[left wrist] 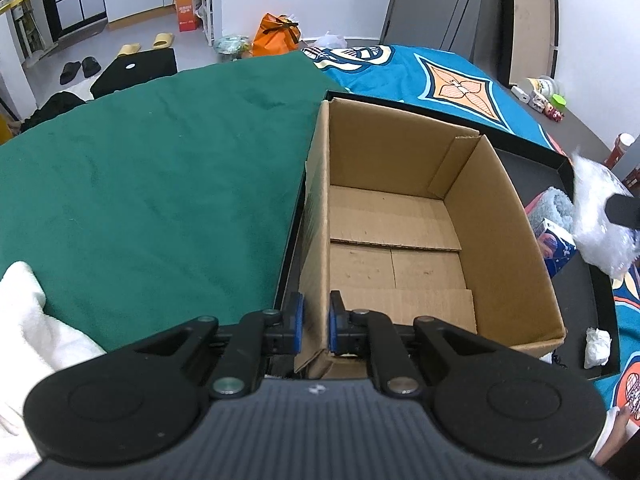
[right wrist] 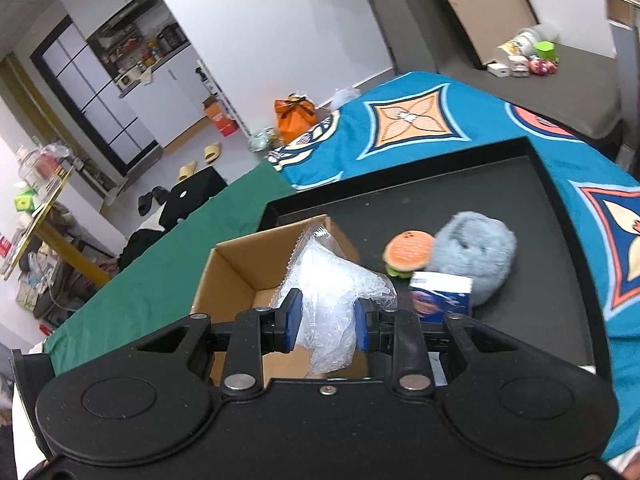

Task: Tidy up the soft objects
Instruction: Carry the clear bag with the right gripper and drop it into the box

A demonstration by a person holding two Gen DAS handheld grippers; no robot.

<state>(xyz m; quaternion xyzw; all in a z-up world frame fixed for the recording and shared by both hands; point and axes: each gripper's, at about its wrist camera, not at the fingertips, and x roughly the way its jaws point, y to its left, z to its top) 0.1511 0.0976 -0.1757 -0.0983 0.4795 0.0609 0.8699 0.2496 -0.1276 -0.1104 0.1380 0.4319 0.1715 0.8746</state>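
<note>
Left tool (left wrist: 316,322) pinches box (left wrist: 400,216) wall; right tool (right wrist: 326,322) clenches crinkly clear wrap (right wrist: 332,300), contents indiscernible.

Brown cardboard box (left wrist: 400,208) in black tray (right wrist: 500,184), green cloth (left wrist: 160,160), teal blanket (right wrist: 460,120) with orange diamond pattern, clear crinkly plastic bag (right wrist: 332,296), grey-blue plush (right wrist: 476,256), orange-and-green burger toy (right wrist: 406,254), grippers black with blue pads (right wrist: 294,320).

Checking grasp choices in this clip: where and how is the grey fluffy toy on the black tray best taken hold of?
Grip the grey fluffy toy across its rounded upper body, coming from above. It is a soft mound, so it squeezes anywhere, but the burger toy and blue box crowd its near side; only the top and far side are free.
</note>
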